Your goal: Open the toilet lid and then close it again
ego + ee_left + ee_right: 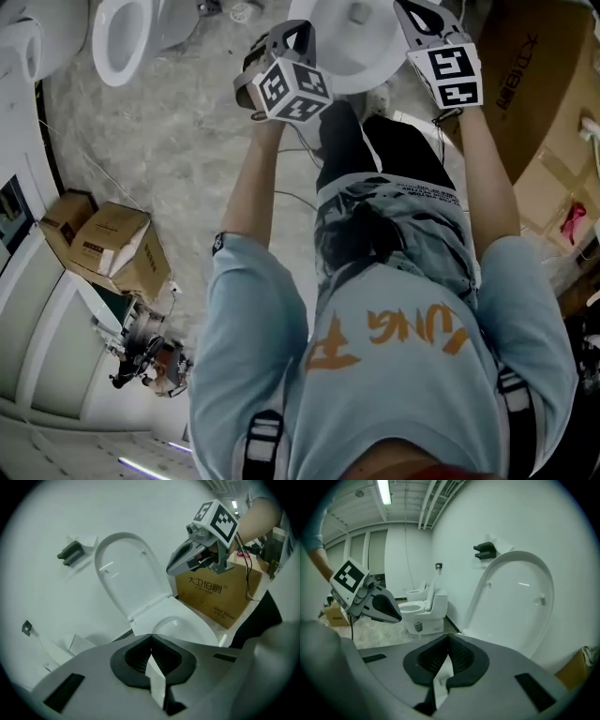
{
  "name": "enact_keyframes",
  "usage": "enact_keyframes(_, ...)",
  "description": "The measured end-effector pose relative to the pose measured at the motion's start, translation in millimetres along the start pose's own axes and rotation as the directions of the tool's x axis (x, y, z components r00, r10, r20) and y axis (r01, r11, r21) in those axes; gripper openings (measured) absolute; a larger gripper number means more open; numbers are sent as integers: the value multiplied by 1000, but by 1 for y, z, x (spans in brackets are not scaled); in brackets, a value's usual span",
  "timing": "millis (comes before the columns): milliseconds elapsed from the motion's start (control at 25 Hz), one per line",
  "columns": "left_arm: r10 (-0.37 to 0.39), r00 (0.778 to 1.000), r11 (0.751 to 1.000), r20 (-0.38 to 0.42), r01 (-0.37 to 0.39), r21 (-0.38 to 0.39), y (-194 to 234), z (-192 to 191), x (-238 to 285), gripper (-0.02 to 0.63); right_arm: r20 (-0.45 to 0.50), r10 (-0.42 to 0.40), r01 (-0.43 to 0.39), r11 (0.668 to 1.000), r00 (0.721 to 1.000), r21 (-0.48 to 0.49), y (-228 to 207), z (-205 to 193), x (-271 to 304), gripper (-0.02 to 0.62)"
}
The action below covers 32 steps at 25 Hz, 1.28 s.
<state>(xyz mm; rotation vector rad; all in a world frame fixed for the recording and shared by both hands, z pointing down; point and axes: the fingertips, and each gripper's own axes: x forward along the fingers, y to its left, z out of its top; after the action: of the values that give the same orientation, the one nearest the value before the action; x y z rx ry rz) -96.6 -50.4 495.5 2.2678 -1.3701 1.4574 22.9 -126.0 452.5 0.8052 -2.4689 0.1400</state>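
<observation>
Head view: toilet [339,56] cropped by the top edge, so only part of the bowl shows. Second toilet [122,37] left of it cropped too. Dark wall fitting [71,552] left of the toilet's raised lid [124,571] — too small to identify.

Head view looking steeply down, both gripper views close, facing the raised toilet lid [129,573]

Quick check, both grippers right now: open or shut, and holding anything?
Left gripper: shut, jaws together, nothing between them.
Right gripper: shut, jaws together, nothing between them.
</observation>
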Motion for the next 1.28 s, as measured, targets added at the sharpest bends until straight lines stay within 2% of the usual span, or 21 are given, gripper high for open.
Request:
enact_keyframes(160,-63,995,998,-75,64,13,-35,-38,30,26,-71,70,-72,997,995,-21,28,-56,22,12)
enact_keyframes(320,-129,984,991,-124,133,26,-76,-73,53,28,-129,168,-172,985,977,-20,60,-107,36,16)
enact_keyframes(520,-217,960,973,-176,228,43,-116,-105,77,38,-209,320,-332,943,924,-27,105,-162,46,117)
enact_keyframes(600,-255,947,960,-197,271,63,-128,-119,86,111,-249,379,-399,916,891,-33,126,-181,51,168)
enact_keyframes(760,-338,912,916,-234,376,143,-156,-144,105,227,-345,471,-536,836,812,-119,162,-222,60,248)
enact_keyframes(920,-422,864,840,-275,487,240,-187,-168,119,317,-437,544,-666,720,716,-194,200,-261,67,289)
enact_keyframes(1040,-451,834,790,-317,539,294,-204,-183,128,342,-505,569,-736,638,649,-226,221,-289,68,306)
enact_keyframes(1160,-473,812,757,-343,574,314,-213,-190,135,348,-563,555,-768,587,612,-256,226,-307,74,321)
enact_keyframes(1280,-469,805,744,-362,581,328,-217,-201,140,351,-615,521,-787,538,592,-302,233,-323,79,321)
